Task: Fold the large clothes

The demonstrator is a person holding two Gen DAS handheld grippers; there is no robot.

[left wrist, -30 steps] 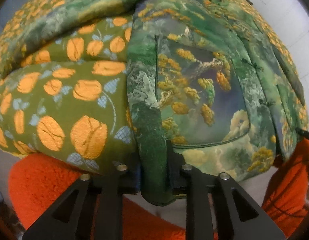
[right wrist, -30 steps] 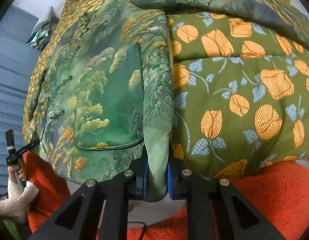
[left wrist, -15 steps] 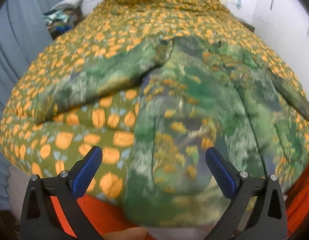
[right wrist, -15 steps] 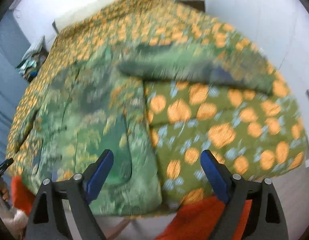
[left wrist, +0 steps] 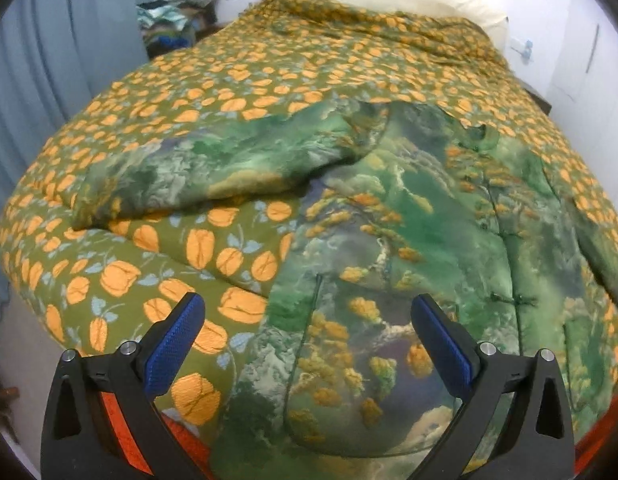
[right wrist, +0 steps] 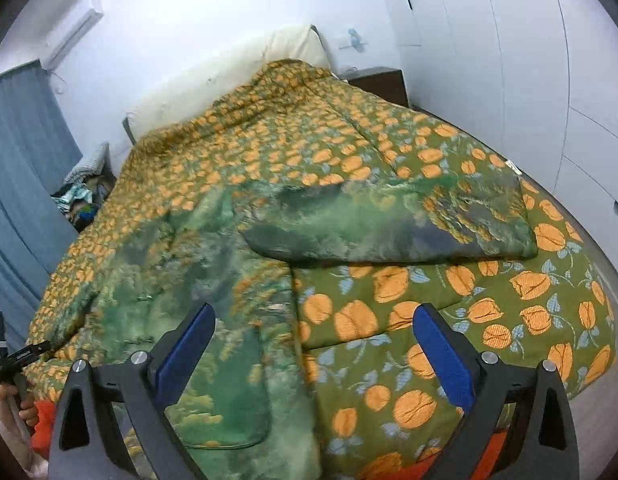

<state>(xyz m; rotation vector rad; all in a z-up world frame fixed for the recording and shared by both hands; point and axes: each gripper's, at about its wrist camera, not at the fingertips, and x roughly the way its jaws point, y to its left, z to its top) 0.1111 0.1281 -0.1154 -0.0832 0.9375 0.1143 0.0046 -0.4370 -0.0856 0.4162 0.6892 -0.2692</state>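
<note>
Now your left gripper (left wrist: 309,336) gapes empty; your right gripper (right wrist: 313,344) is opening, nothing between its jaws. Green landscape-print padded jacket (left wrist: 409,248) lies flat, sleeves out, ready for folding on the orange-flowered quilt (left wrist: 213,252).

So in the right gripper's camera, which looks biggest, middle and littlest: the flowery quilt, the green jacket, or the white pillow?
1. Flowery quilt, it covers the bed.
2. Green jacket, spread on the quilt.
3. White pillow, though it lies farthest from the camera, so it may only look small.

A big bed (left wrist: 269,92) is filling the room, wearing a green blanket (right wrist: 469,312) with orange flowers. Blue curtains (left wrist: 69,40) are hanging beside white walls (right wrist: 229,12).
</note>
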